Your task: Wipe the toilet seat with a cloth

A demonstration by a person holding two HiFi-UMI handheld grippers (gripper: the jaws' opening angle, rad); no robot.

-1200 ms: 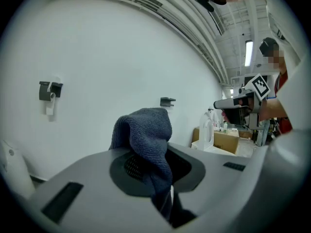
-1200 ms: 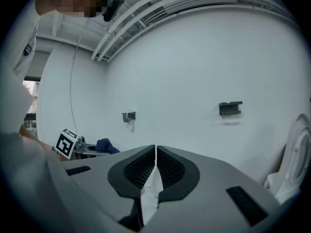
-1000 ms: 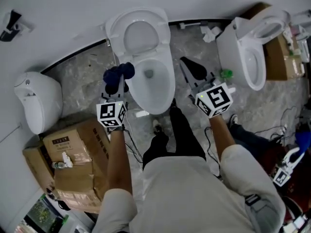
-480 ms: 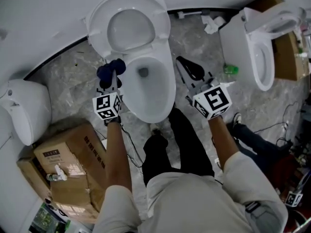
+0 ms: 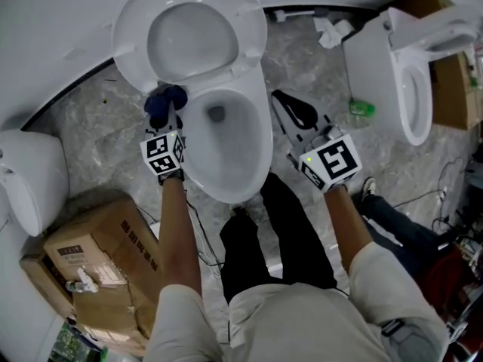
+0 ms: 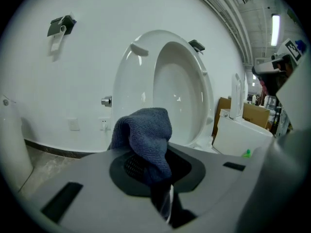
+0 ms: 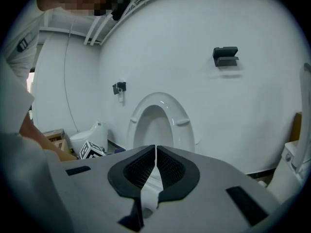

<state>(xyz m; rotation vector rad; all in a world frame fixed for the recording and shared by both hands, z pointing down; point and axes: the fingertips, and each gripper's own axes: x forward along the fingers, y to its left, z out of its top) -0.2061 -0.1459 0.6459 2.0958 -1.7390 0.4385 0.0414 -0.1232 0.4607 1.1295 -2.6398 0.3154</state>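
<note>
A white toilet stands against the wall with its seat [image 5: 189, 40] raised and its bowl rim [image 5: 260, 138] bare. My left gripper [image 5: 167, 115] is shut on a dark blue cloth [image 5: 164, 102], which hangs bunched at the bowl's left rim near the hinge; whether it touches the rim I cannot tell. In the left gripper view the cloth [image 6: 146, 132] folds over the closed left gripper [image 6: 154, 171], with the raised seat [image 6: 138, 76] behind. My right gripper [image 5: 289, 108] hovers right of the bowl, shut with nothing in it. The right gripper [image 7: 155, 154] faces the raised seat [image 7: 181, 120].
A second toilet [image 5: 400, 81] stands at the right, and another white fixture [image 5: 30, 179] at the left. Cardboard boxes [image 5: 98, 255] lie at the lower left. A green object [image 5: 362, 109], crumpled paper [image 5: 332, 30] and cables are on the marble floor. The person's legs [image 5: 279, 232] stand before the bowl.
Both grippers have come down toward the toilet. The left one carried the cloth to the bowl's left rim by the hinge. The right one sank beside the bowl, still shut.
</note>
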